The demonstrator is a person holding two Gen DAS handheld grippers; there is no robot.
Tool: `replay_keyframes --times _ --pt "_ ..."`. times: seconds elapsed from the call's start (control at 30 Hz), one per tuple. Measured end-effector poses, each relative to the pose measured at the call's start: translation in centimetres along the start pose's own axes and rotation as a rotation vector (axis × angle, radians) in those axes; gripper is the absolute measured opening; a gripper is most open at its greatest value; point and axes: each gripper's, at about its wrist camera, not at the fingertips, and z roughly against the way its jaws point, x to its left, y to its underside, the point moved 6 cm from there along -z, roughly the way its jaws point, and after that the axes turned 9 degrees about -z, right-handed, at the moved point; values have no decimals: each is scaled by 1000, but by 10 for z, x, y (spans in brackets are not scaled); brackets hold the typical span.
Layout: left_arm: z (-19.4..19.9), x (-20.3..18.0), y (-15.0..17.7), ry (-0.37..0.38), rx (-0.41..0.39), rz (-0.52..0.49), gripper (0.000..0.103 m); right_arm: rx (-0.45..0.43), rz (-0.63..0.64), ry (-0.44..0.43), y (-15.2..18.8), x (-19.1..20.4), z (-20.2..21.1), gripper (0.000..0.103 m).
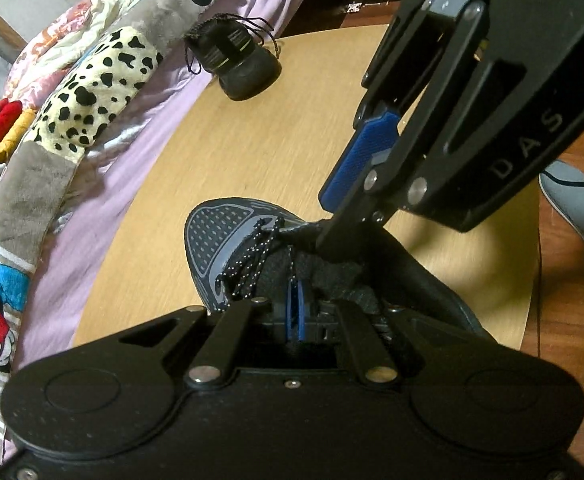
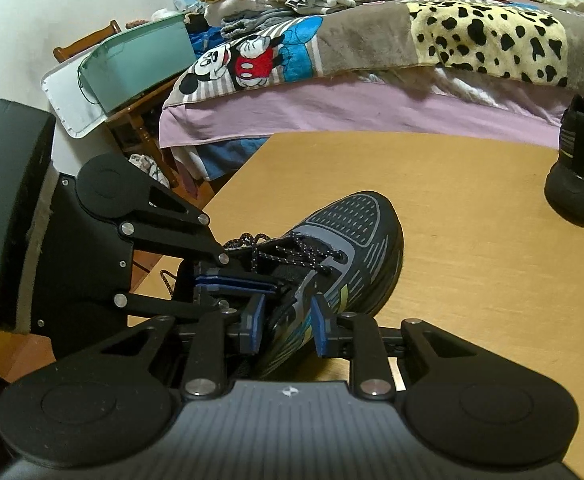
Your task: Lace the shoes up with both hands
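Left wrist view, item 1: left tool (image 1: 296,312), blue pads pressed together, nothing wide between them. We see a thin lace strand run down to the pad tips, so we judge it nips that strand; not certain, strand is thin.

Item 2: shoe being laced (image 2: 332,256), dark w/ grey mesh toe, lying on the bench (image 2: 472,208), toe pointing away from us, near the bench's near edge. Speckled lace (image 1: 251,256) is bunched loose over the eyelets.

Item 3: right tool (image 2: 285,330), 2 blue pads straddling the shoe's side wall by the collar. Pads sit at the fabric on each side; we read it as clamped on the shoe. Purpose, as we judge: pin the shoe so lace pulls from the other side don't drag it.

Item 4: 2nd shoe (image 1: 237,62), black, far end of bench, laces loose, well apart from both tools. Prob. waits its turn.

Item 5: bed (image 2: 372,104) beside bench, purple sheet, patchwork blanket, folded clothes. Not part of the job.

Status est.: early; lace slack, no knot seen.
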Motion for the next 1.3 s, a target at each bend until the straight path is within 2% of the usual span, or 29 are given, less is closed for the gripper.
replay_keyframes --times 0.37,1.3 --pt "-6 -6 -6 -19 31 -66 1 3 -54 -38 -1 -5 0 26" --pt "-8 -5 -10 -29 44 -85 1 7 -62 -53 0 -6 2 26"
